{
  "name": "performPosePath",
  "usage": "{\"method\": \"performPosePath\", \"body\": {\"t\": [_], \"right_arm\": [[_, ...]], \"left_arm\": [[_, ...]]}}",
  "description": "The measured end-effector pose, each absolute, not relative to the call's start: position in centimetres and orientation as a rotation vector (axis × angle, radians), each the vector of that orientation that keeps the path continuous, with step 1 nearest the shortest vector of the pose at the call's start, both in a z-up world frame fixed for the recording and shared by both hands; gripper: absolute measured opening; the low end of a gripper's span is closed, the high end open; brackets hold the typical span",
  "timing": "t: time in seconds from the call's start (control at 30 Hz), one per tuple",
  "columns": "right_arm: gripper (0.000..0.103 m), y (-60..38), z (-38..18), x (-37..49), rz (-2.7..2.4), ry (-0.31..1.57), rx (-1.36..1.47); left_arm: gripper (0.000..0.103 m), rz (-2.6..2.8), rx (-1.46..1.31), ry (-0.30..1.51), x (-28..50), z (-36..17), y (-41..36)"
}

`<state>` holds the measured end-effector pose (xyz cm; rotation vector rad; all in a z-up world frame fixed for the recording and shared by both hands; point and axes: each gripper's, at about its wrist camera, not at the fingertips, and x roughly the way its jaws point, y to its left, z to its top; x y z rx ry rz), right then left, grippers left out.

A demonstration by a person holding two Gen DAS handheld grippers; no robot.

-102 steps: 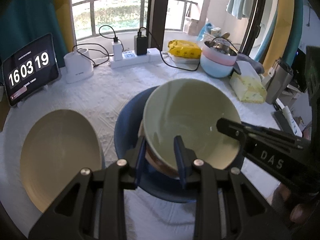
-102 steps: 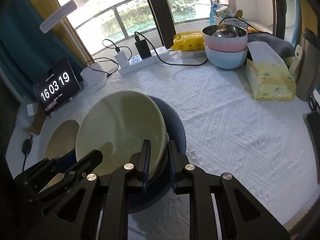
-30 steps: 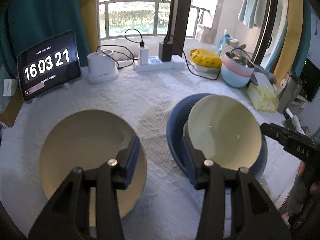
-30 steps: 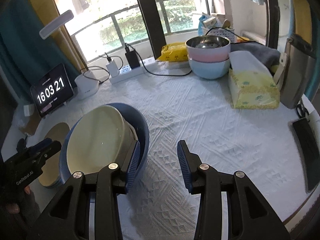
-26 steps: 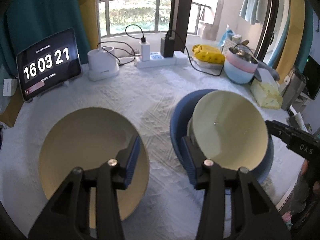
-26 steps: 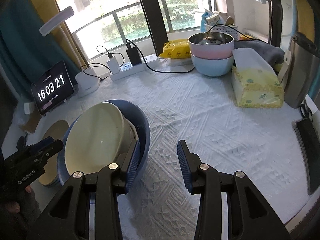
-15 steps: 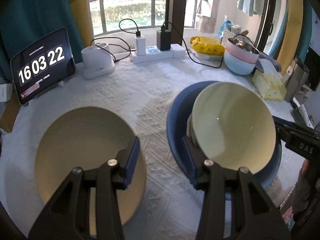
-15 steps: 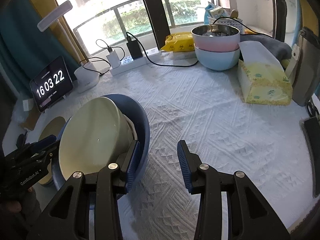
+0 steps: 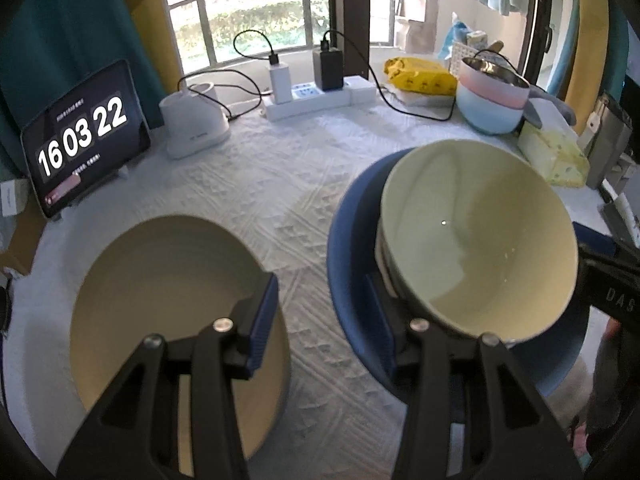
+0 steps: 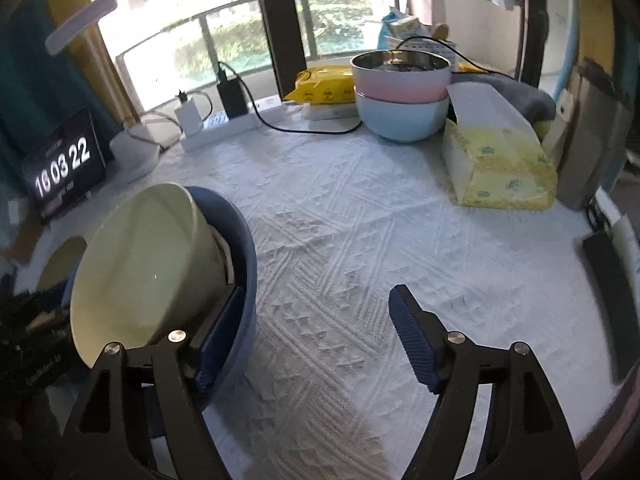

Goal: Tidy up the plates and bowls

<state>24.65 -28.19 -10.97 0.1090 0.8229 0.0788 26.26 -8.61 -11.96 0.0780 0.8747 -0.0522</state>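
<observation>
A home: balcony window [image 9: 256,20], tissue pack [image 10: 500,168], clothed table [image 10: 360,240].

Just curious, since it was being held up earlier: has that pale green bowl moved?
Yes. The pale green bowl has come down into the blue bowl, judged against the clock.

Glossy glazed pale-green bowl [image 9: 480,248] in smooth blue bowl [image 9: 348,248], matt beige plate [image 9: 160,288], white textured woven tablecloth [image 10: 360,240], shiny steel bowl [image 10: 400,62].
</observation>
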Motion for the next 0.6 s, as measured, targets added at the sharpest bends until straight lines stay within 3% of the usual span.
{"method": "performPosePath", "body": {"t": [0.2,0.3,0.47,0.6], "right_arm": [[0.076,-28.1,-11.1,24.5,0.089,0.771,0.115],[0.069,-28.0,-11.1,24.3,0.097,0.761,0.136],[0.044,-27.3,-10.9,24.3,0.117,0.779,0.143],[0.028,-26.5,-10.8,24.1,0.136,0.780,0.134]], "left_arm": [[0.046,-0.049,0.086,0.829,25.9,-12.0,-8.6],[0.044,-0.057,0.044,0.817,25.7,-12.1,-8.2],[0.042,-0.071,-0.005,0.806,25.7,-12.1,-8.0],[0.029,-0.084,-0.030,0.798,25.5,-12.2,-8.4]]}}
